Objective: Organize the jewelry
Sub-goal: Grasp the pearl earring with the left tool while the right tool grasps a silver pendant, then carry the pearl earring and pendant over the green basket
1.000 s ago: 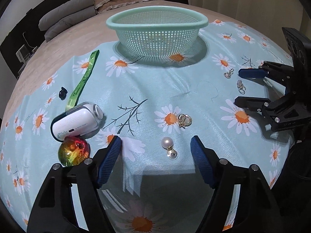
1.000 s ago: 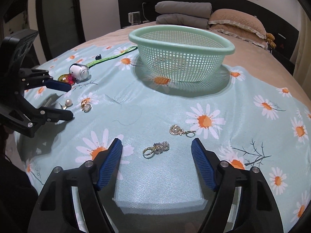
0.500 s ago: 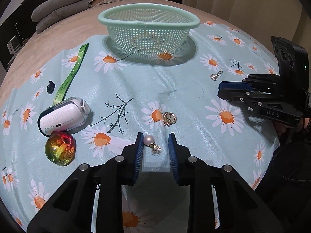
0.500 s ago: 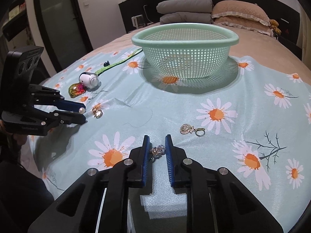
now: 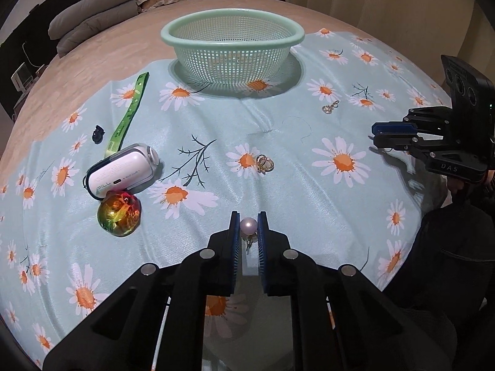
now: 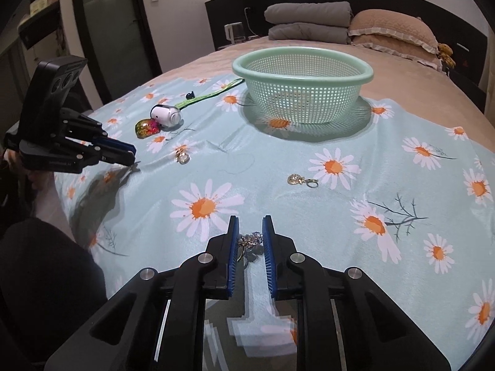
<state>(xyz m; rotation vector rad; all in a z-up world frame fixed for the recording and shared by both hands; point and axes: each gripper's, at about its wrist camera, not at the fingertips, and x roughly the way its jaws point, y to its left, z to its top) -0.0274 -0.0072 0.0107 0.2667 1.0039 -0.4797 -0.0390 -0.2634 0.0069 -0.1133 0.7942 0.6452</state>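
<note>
My left gripper is shut on a pearl earring and holds it just above the daisy-print cloth. My right gripper is shut on a crystal earring, also low over the cloth. A gold earring lies on the cloth ahead of the left gripper and also shows in the right wrist view. Another gold drop earring lies ahead of the right gripper and shows in the left wrist view. A green mesh basket stands at the far middle and shows in the right wrist view.
A white case, a shiny multicoloured ball, a green strap and a small black clip lie at the left. Pillows and folded blankets lie beyond the cloth. A dark chair stands at the right edge.
Both grippers went from wide open to shut, the left on the pearl earring and the right on the crystal earring. Both have lifted slightly and pulled back.
</note>
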